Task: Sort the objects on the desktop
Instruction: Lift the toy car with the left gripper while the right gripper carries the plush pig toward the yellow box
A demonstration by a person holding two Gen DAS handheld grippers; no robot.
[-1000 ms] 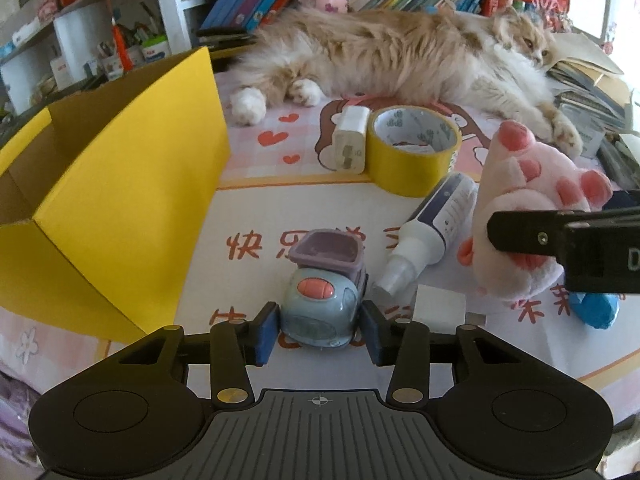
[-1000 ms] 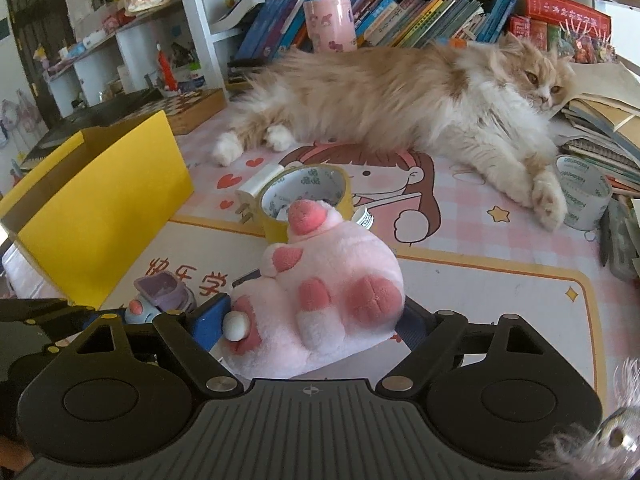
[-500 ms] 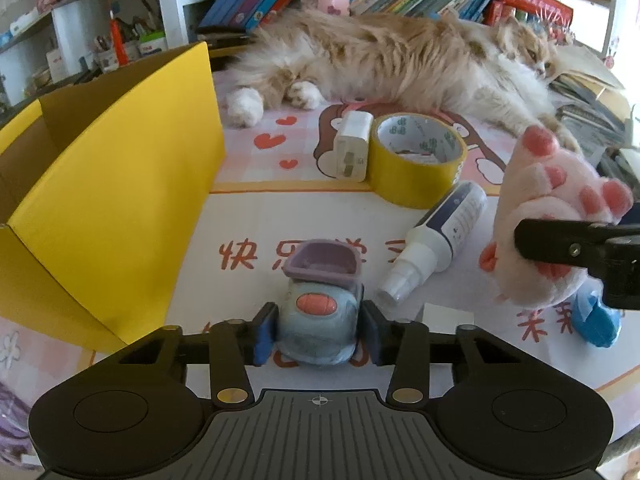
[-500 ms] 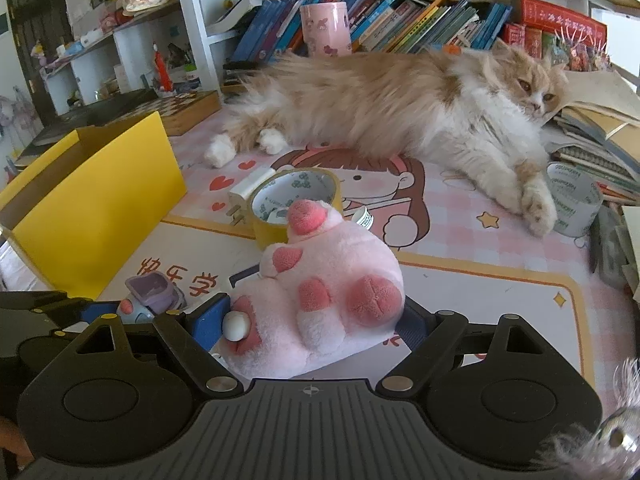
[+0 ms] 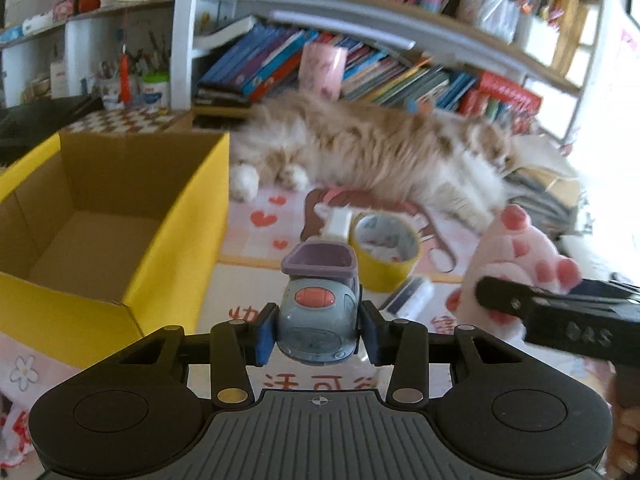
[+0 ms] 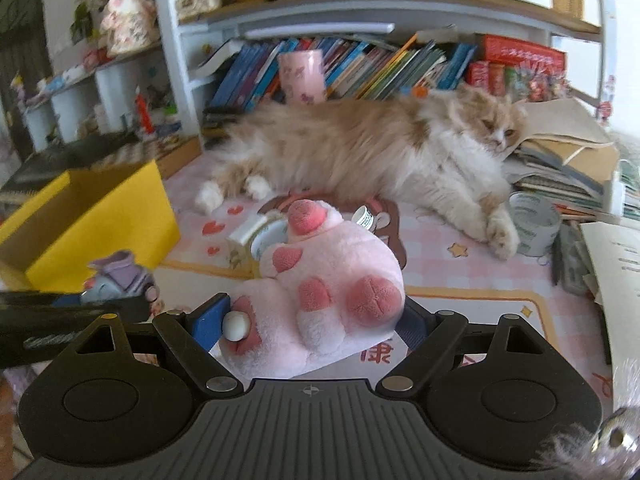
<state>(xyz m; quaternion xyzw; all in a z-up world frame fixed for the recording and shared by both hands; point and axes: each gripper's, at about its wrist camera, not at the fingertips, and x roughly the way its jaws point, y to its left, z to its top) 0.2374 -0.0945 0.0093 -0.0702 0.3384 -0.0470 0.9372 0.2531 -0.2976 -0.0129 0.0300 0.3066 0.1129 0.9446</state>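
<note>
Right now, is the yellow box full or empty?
Empty, as far as it shows: the yellow box is open-topped with a bare cardboard floor; its near corner is hidden.

Patterned desk mat (image 5: pixel 256 276), yellow box (image 5: pixel 176 240), tape roll (image 5: pixel 386 248) (yellow), lying cat (image 6: pixel 380 152)

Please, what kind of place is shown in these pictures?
Most likely a home study or a child's room: bookshelves packed with books, a cat lying on a cartoon desk mat, and toys around.

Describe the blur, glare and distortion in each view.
Left wrist: fisheye bends the shelves, the cat is smeared, window glare whitens the right edge, the toy car stays fairly sharp. Right wrist: same curvature, plush paw crisp, yellow box soft.
</note>
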